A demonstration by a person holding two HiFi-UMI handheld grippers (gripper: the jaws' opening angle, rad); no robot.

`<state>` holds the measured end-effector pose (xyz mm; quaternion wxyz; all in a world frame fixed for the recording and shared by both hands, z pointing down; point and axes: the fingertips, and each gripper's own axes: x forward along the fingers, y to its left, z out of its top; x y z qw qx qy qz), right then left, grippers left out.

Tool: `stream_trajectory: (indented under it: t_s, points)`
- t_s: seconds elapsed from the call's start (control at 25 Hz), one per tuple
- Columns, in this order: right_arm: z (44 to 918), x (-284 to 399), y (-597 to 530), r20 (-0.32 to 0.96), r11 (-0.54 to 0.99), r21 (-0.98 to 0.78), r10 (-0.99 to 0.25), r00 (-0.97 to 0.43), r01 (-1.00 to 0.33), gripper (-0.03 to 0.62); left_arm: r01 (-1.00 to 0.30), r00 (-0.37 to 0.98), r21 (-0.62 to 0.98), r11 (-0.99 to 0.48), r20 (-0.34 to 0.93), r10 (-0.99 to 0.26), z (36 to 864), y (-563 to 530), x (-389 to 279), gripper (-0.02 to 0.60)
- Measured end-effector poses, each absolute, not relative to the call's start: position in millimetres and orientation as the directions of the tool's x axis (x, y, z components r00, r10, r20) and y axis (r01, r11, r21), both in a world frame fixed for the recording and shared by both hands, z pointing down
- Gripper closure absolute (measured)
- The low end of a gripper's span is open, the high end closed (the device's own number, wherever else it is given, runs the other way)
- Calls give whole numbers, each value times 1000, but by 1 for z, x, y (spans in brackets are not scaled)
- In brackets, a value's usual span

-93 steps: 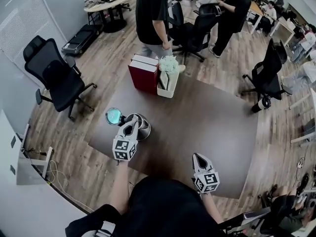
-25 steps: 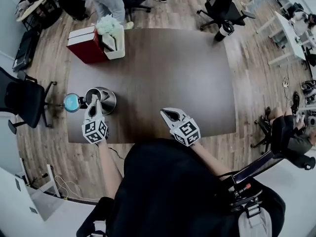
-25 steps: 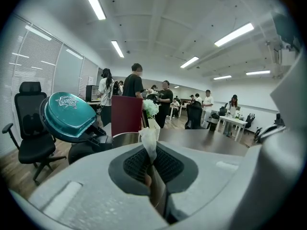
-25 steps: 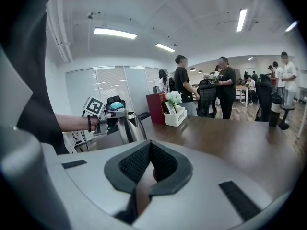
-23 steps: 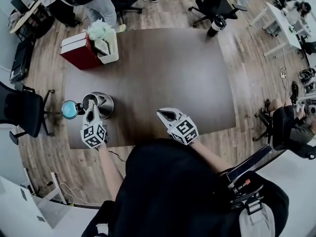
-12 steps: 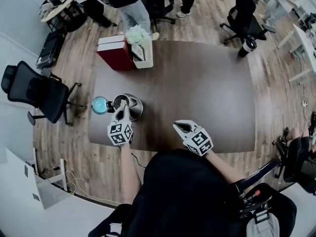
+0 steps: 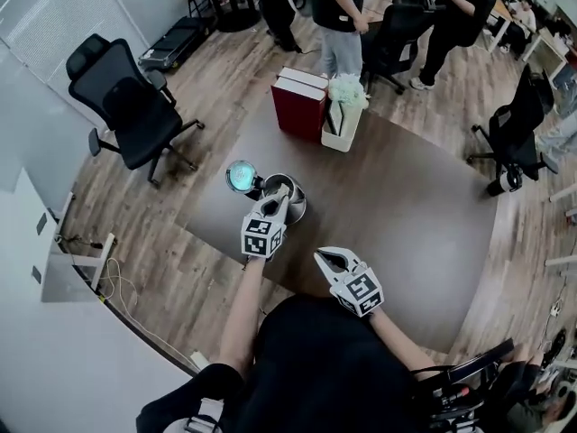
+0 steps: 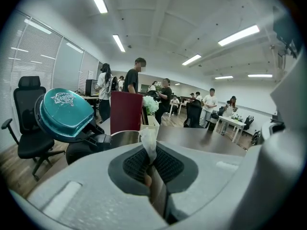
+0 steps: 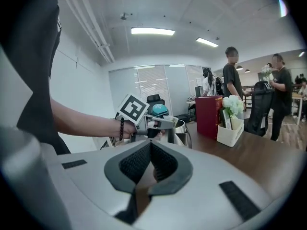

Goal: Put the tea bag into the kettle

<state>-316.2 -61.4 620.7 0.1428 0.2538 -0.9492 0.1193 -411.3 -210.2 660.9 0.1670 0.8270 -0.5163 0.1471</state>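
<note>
1. Two grippers showed; the left gripper point(image 7: 280, 195) was clenched on the tea bag point(image 8: 147, 139), which stuck up between its pads.
2. Its tip hung over the open kettle point(image 7: 298, 207), whose teal lid point(image 7: 241, 176) was tipped back to the left.
3. The right gripper point(image 7: 330, 262), jaws together and empty, hovered near and right of the kettle.
4. Red books point(image 7: 297, 106) stood at the far edge of the table point(image 7: 406, 224).

dark red box point(image 7: 297, 108) just beside white holder point(image 7: 339, 128) of pale flowers point(image 7: 345, 88), table's point(image 7: 415, 215) far edge; black office chair point(image 7: 126, 106) on wood floor point(image 7: 135, 233), left.
</note>
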Motion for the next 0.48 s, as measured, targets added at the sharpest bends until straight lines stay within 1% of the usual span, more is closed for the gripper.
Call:
stream_trajectory:
  t_s: [0.2, 0.36, 0.48]
  points:
    - [629, -314, -58, 346, 827, -177, -455, -821, -533, 588, -901, 430, 154, -407, 447, -784, 663, -209, -419, 566]
    - [633, -306, -60, 351, 817, -181, -466, -812, -548, 588, -893, 446, 164, -419, 449, -774, 663, -208, -418, 565]
    - [633, -303, -60, 349, 813, -182, -472, -810, -553, 588, -900, 433, 160, -406, 445, -784, 662, -208, -417, 566]
